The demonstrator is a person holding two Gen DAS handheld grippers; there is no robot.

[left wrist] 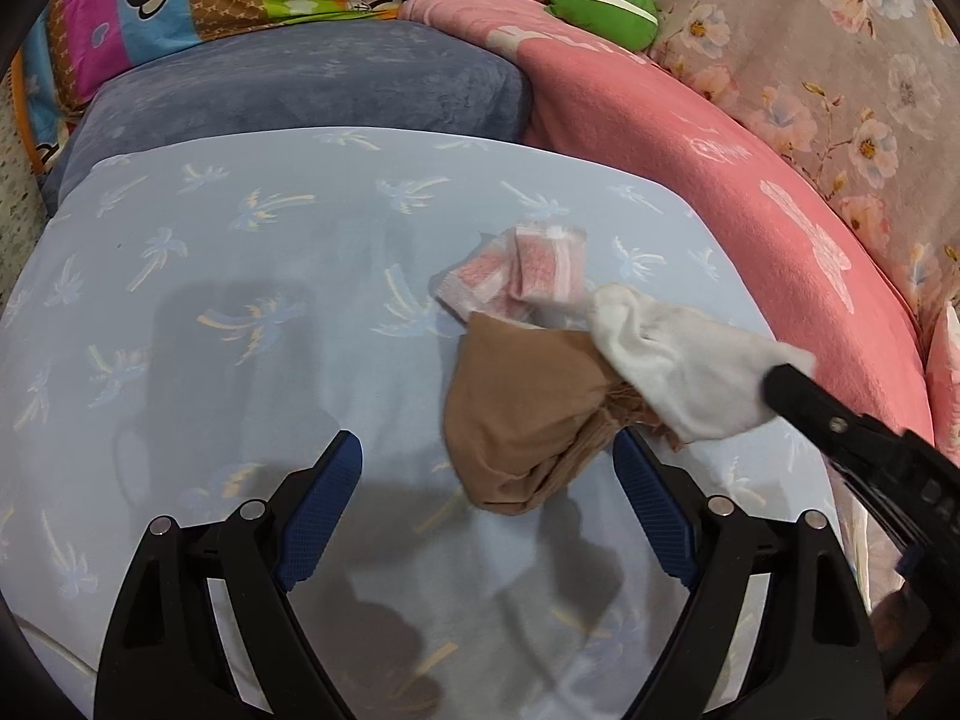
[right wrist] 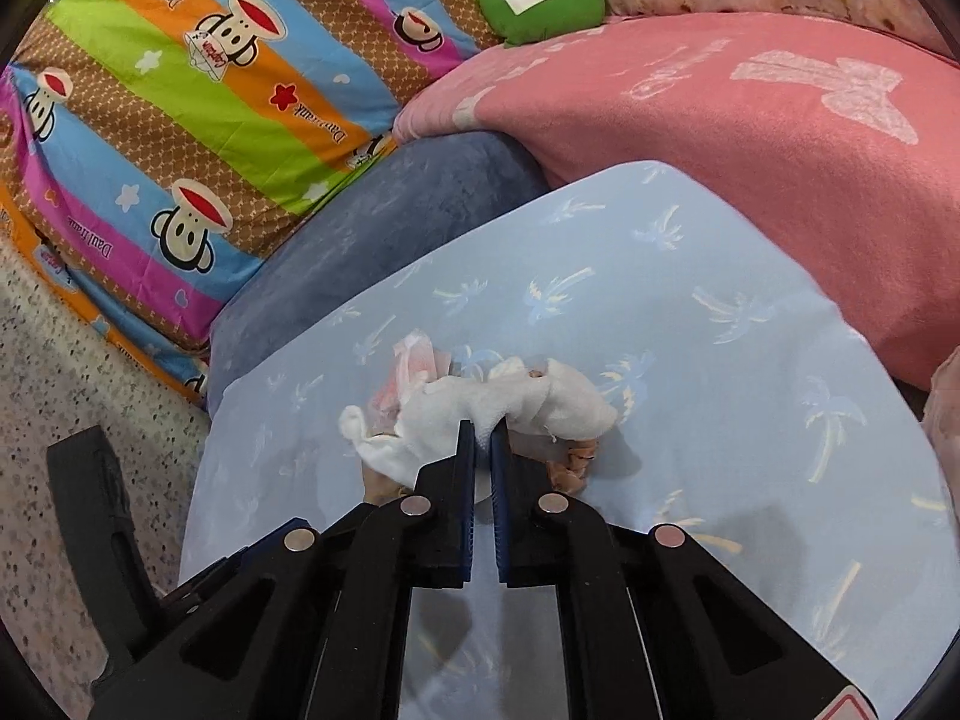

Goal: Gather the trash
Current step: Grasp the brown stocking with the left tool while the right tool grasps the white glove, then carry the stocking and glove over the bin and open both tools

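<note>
Between the pressed-together blue pads of the right gripper (right wrist: 482,429) sits a fold of the white sock (right wrist: 480,405), pinched on the light blue palm-print sheet (right wrist: 690,312), with a tan stocking (left wrist: 528,414) under it toward 6 o'clock and a pink-and-white sock (left wrist: 522,270) touching the pile at 11 o'clock. At 8 o'clock from that pile the left gripper (left wrist: 489,501) hangs with its jaws spread wide and nothing between them, its right pad just beside the stocking. Outward lie a grey-blue cushion (left wrist: 312,90) at 12 o'clock, a pink blanket (left wrist: 720,192) at 2 o'clock, a striped monkey-print quilt (right wrist: 198,138) at 10 o'clock and a green plush (right wrist: 543,3) far off at 12.
</note>
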